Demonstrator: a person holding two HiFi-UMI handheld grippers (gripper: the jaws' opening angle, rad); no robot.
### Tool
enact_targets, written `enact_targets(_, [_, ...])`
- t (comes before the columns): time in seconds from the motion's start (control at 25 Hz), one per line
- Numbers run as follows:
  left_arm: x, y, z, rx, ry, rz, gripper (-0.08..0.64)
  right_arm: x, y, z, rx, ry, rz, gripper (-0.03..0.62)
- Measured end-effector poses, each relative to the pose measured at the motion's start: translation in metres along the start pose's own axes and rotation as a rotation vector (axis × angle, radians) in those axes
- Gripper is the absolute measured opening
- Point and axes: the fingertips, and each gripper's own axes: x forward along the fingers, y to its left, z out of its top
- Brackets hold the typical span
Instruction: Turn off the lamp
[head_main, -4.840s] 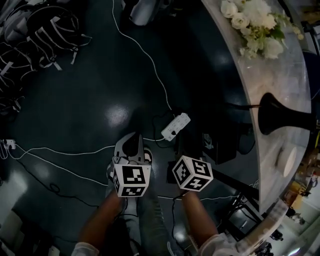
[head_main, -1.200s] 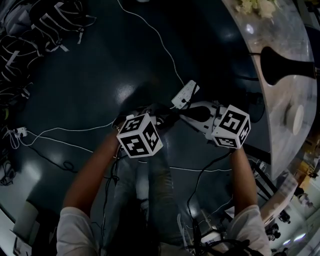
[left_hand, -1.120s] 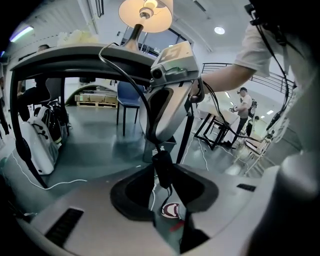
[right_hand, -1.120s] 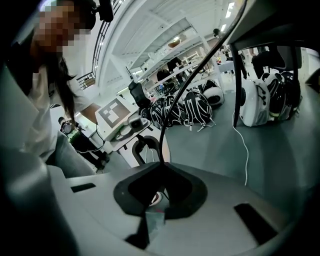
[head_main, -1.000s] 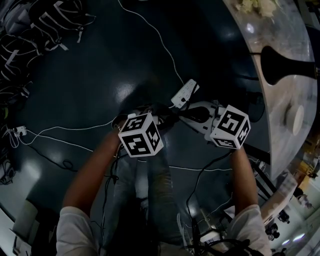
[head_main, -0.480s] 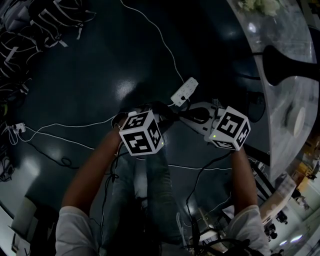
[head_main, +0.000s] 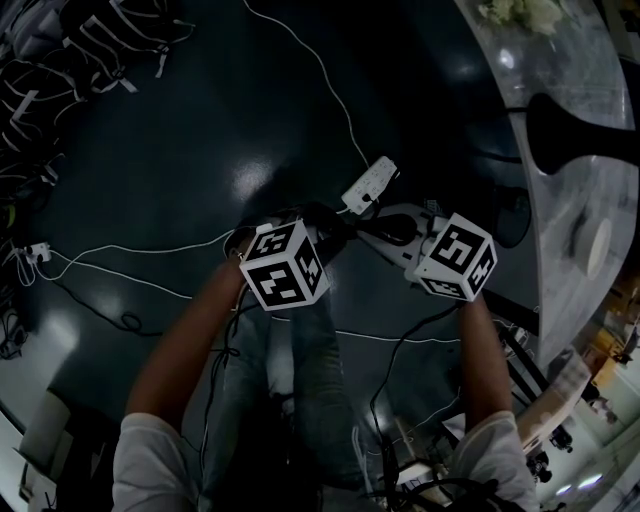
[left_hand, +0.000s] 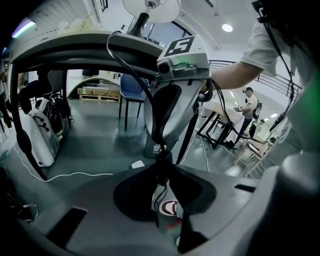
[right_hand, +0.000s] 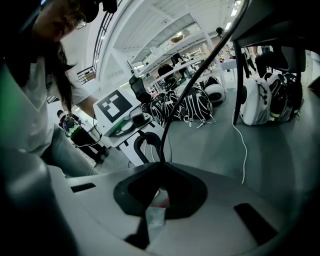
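The lamp's black base (head_main: 575, 135) stands on the marble table (head_main: 590, 60) at the right, and its white shade (left_hand: 152, 7) shows above in the left gripper view. A black lamp cord (left_hand: 125, 55) hangs down to both grippers over the floor. My left gripper (head_main: 328, 226) is shut on a black switch block (left_hand: 162, 161) on that cord; its jaws have just been closing on it, then eased slightly. My right gripper (head_main: 354, 232) faces it, shut on the same cord (right_hand: 167, 120) just beside.
A white power strip (head_main: 368, 183) with its white cable lies on the dark floor just beyond the grippers. Striped bags (head_main: 80, 40) lie at the far left. Flowers (head_main: 520, 10) and a white disc (head_main: 598, 240) sit on the table. The person's legs are below.
Since the oldest frame both grippers have risen from near the legs and met on the cord. Over the last second they have stayed almost still.
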Motion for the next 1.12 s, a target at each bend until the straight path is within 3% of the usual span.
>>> enact_targets(0.8, [0.002, 0.0, 0.007, -0.055, -0.033, 0.053, 0.078, -0.009, -0.006, -0.004, 0.026, -0.047, -0.065, 0.009])
enact_targets(1.12, [-0.006, 0.024, -0.004, -0.196, -0.069, 0.203, 0.065, -0.006, -0.032, -0.01, 0.127, -0.097, -0.158, 0.009])
